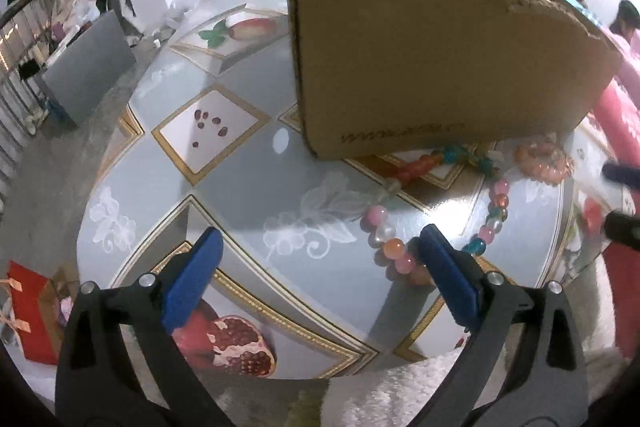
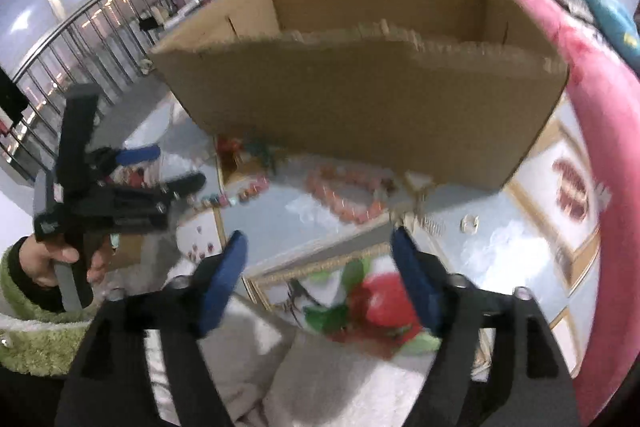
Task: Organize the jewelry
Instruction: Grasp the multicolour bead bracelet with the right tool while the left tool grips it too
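1. The left hand-held gripper [image 1: 320, 243] stands with its blue fingers [image 1: 192, 275] spread wide and nothing gripped; it points down at the surface [image 1: 248, 163], a grey top printed with gold-edged diamonds and pomegranates
2. A multicoloured bead necklace [image 1: 384, 227] lies on the surface in a loop; its near stretch of pink, white and orange beads runs up to the inner side of this gripper's right finger and passes behind it, and whether they touch cannot be told
3. A coral bead bracelet [image 1: 540, 159] lies further right, just beside the necklace's far end and close to the foot of a cardboard box [image 1: 420, 47]
4. The box stands upright on the surface with a torn top edge, open at the top in the right wrist view
5. The right hand-held gripper [image 2: 316, 239] is open too, its jaws apart with nothing between them, above a printed red fruit; this view is blurred
6. From here the coral bracelet lies ahead of the fingertips, before the box wall
7. A small pale ring-like piece [image 2: 470, 225] lies to the right of it; its kind cannot be told
8. A hand [image 2: 52, 259] in a green fuzzy sleeve [image 2: 36, 343] holds the left tool
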The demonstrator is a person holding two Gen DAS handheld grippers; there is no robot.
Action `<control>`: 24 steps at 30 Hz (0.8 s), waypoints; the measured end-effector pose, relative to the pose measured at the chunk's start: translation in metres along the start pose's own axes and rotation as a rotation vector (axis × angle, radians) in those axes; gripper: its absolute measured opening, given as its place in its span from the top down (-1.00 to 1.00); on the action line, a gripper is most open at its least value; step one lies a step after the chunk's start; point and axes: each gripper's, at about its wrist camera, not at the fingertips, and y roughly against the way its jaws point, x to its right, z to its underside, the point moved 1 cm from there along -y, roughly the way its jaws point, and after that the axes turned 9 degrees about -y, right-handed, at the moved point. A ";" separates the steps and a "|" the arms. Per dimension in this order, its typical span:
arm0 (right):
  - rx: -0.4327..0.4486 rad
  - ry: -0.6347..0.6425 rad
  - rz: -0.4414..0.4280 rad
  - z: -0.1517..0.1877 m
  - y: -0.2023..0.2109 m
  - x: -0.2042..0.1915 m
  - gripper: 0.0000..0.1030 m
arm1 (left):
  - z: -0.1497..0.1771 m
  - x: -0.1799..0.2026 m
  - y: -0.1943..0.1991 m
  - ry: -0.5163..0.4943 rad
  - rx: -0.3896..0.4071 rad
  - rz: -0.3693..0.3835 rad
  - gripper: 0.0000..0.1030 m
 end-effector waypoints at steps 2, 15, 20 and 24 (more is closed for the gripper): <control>0.051 0.028 -0.025 -0.002 0.008 -0.004 -0.53 | 0.000 0.001 -0.001 -0.017 0.002 0.011 -0.84; -0.046 -0.080 -0.166 -0.010 -0.045 -0.017 0.26 | 0.007 -0.006 0.018 -0.045 0.073 0.068 -0.83; -0.057 -0.059 -0.148 -0.017 -0.060 -0.024 0.45 | 0.003 -0.004 0.025 -0.047 0.137 0.102 -0.32; -0.054 -0.017 -0.095 -0.022 -0.071 -0.033 0.53 | 0.000 0.001 0.016 -0.064 0.114 0.143 0.02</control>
